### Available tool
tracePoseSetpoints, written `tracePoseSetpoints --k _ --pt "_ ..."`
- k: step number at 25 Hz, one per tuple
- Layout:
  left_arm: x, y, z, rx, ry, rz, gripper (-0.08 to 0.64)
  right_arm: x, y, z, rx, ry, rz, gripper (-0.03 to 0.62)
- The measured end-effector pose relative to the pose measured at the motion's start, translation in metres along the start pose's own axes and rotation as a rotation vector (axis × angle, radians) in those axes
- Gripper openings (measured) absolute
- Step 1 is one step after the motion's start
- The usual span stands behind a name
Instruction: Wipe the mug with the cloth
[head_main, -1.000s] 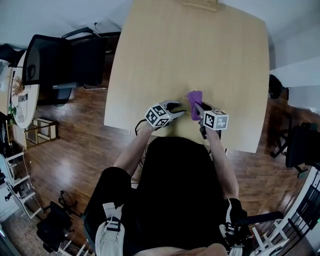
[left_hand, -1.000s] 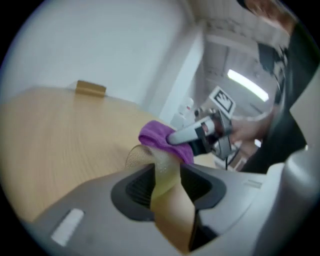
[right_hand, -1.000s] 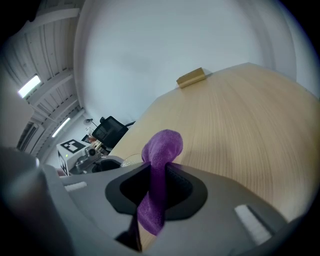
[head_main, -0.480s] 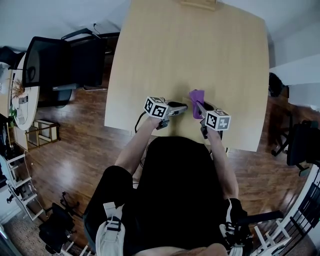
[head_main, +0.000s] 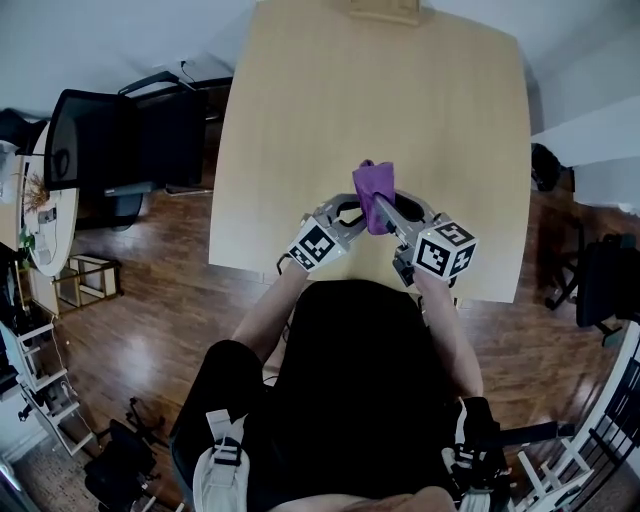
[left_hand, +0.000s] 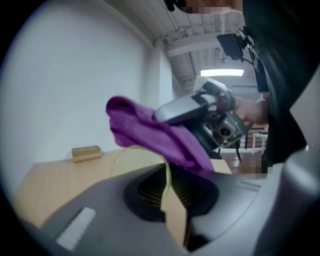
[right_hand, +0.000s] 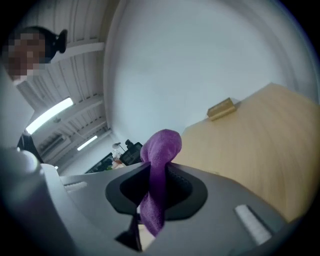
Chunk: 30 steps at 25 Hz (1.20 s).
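Note:
My right gripper (head_main: 386, 206) (right_hand: 155, 192) is shut on a purple cloth (head_main: 374, 185) (right_hand: 159, 150), which sticks up between its pads and hangs down behind them. My left gripper (head_main: 350, 213) (left_hand: 167, 187) has just been closing on the thin wall of a pale yellowish mug (left_hand: 131, 161), and its pads press on it. In the left gripper view the cloth (left_hand: 150, 132) drapes just over the mug's rim, with the right gripper (left_hand: 200, 120) behind it. Both grippers are held close together above the near edge of the wooden table (head_main: 400, 90). In the head view the mug is mostly hidden.
A small wooden block (head_main: 385, 10) (left_hand: 86, 152) (right_hand: 221, 108) lies at the table's far edge. A black office chair (head_main: 110, 140) stands left of the table on the wood floor. The person's body is right at the table's near edge.
Both grippers have risen from the table top and drawn together. The cloth went up with the right gripper, and the left gripper has rolled with the mug in it.

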<state>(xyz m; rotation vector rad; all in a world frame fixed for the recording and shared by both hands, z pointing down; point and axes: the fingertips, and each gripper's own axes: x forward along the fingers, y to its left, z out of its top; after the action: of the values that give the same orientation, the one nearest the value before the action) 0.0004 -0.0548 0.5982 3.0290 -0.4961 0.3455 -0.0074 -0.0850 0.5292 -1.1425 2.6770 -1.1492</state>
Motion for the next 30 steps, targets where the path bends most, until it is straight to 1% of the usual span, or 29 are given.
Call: tracePoseSetpoints --k 2,4,5,6,7,10,11,13,15,17,20,22,24,27,30 --pt "-0.002 0.001 0.023 0.009 -0.052 0.021 0.044 -0.002 0.000 0.008 -0.062 -0.028 -0.024 0.069" --pt "-0.007 0.002 0.037 0.031 -0.073 0.037 0.044 -0.010 -0.006 0.018 -0.072 -0.066 -0.045 0.069" --pt "-0.010 0.002 0.041 0.064 -0.068 0.046 0.044 -0.013 -0.013 0.021 -0.069 -0.075 -0.061 0.069" --pt "-0.012 0.001 0.042 0.119 -0.052 0.058 0.044 -0.017 -0.022 0.022 -0.064 -0.077 -0.083 0.069" --pt "-0.014 -0.001 0.041 0.195 -0.027 0.067 0.044 -0.021 -0.035 0.022 -0.060 -0.074 -0.113 0.069" --pt "-0.019 -0.011 0.042 0.464 0.070 0.071 0.044 -0.038 -0.073 0.019 -0.030 -0.053 -0.216 0.069" --pt "-0.019 -0.014 0.044 0.537 0.097 0.067 0.043 -0.044 -0.079 0.021 -0.018 -0.055 -0.236 0.069" --pt "-0.020 -0.015 0.046 0.647 0.139 0.062 0.043 -0.054 -0.076 0.034 -0.018 -0.078 -0.245 0.069" --pt "-0.019 -0.013 0.048 0.710 0.165 0.064 0.043 -0.060 -0.056 0.054 -0.041 -0.115 -0.215 0.069" --pt "-0.017 -0.012 0.052 0.735 0.173 0.071 0.043 -0.061 -0.021 0.074 -0.071 -0.151 -0.144 0.069" --pt "-0.016 -0.011 0.062 0.739 0.155 0.079 0.043 -0.054 0.034 0.090 -0.159 -0.173 -0.021 0.069" --pt "-0.016 -0.011 0.073 0.715 0.125 0.088 0.043 -0.046 0.055 0.090 -0.227 -0.162 0.011 0.069" --pt "-0.017 -0.011 0.085 0.687 0.093 0.101 0.043 -0.041 0.059 0.086 -0.272 -0.154 0.005 0.069" --pt "-0.021 -0.013 0.098 0.678 0.054 0.123 0.043 -0.044 0.050 0.088 -0.276 -0.176 -0.027 0.069" --pt "-0.026 -0.014 0.108 0.693 0.029 0.148 0.043 -0.049 0.028 0.090 -0.269 -0.188 -0.075 0.069"
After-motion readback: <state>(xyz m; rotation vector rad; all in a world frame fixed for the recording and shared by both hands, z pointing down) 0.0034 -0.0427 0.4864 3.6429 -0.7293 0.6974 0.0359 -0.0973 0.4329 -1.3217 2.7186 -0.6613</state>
